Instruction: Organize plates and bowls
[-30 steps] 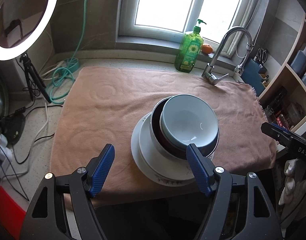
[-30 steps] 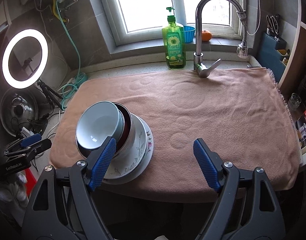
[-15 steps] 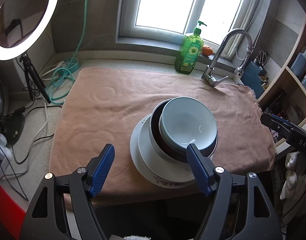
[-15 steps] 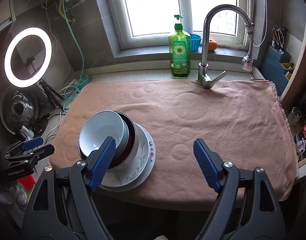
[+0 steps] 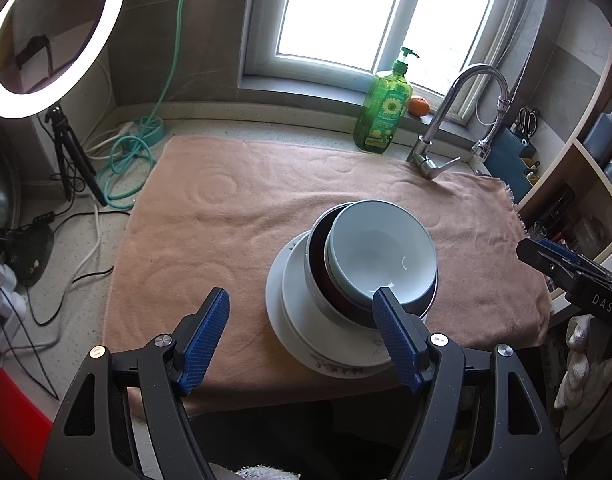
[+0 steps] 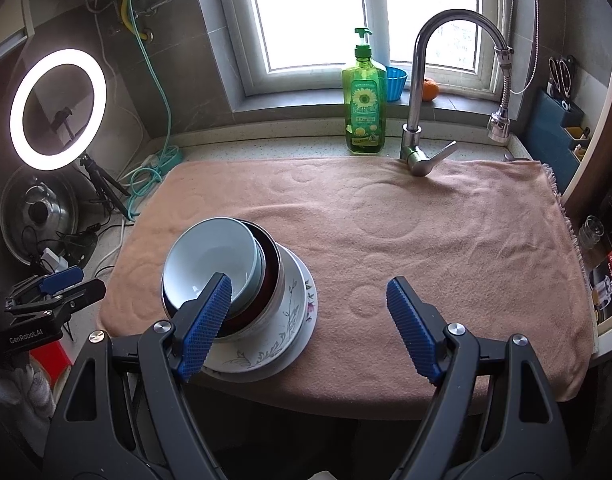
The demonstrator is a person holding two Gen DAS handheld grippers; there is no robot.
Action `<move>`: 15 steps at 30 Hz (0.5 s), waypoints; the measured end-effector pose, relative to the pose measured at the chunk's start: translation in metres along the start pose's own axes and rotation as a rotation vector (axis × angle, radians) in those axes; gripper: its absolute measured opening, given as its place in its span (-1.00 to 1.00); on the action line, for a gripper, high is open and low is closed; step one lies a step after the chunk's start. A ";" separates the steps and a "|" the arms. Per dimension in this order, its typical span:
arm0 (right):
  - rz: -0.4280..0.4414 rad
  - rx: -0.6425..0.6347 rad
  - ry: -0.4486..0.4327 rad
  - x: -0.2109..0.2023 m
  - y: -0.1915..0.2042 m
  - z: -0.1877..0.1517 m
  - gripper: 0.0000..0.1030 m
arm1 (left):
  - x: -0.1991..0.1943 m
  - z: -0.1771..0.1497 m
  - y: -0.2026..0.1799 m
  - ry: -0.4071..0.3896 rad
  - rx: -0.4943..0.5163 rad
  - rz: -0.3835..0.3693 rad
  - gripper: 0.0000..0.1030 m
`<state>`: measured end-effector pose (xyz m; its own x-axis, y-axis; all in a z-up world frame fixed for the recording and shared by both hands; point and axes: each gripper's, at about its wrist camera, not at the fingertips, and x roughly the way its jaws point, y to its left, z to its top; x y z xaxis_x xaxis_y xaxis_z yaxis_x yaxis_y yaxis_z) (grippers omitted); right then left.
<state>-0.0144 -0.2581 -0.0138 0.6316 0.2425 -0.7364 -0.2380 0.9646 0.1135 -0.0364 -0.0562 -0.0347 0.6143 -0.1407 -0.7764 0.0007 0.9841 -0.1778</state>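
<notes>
1. stacking looks done: a pale blue bowl (image 5: 380, 256) is nested in a dark bowl (image 6: 271, 268), on flowered plates (image 6: 293, 320), near the front edge of the fuzzy pink towel (image 6: 426, 240).
2. the left gripper (image 5: 299, 334) and right gripper (image 6: 308, 320) are held wide open, and nothing is gripped.
3. next, the smooth, round pile may need to be straightened.

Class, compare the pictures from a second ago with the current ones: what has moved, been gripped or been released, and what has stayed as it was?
Nothing was gripped or released. The left gripper and right gripper remain open and empty. The pale bowl still sits in the dark bowl on the stacked plates, on the towel. Only the right view shifts slightly.
</notes>
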 end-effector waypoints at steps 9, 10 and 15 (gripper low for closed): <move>-0.013 -0.001 -0.012 -0.004 0.000 0.001 0.60 | 0.000 0.002 -0.007 0.001 0.022 -0.001 0.44; -0.012 -0.001 -0.011 -0.004 0.000 0.001 0.60 | -0.001 0.002 -0.007 -0.003 0.025 0.001 0.44; -0.003 0.010 -0.005 0.001 -0.002 0.003 0.60 | 0.004 0.005 -0.007 0.023 0.018 0.008 0.44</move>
<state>-0.0109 -0.2591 -0.0129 0.6363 0.2402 -0.7331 -0.2287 0.9663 0.1181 -0.0301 -0.0633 -0.0337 0.5957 -0.1354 -0.7917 0.0107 0.9869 -0.1607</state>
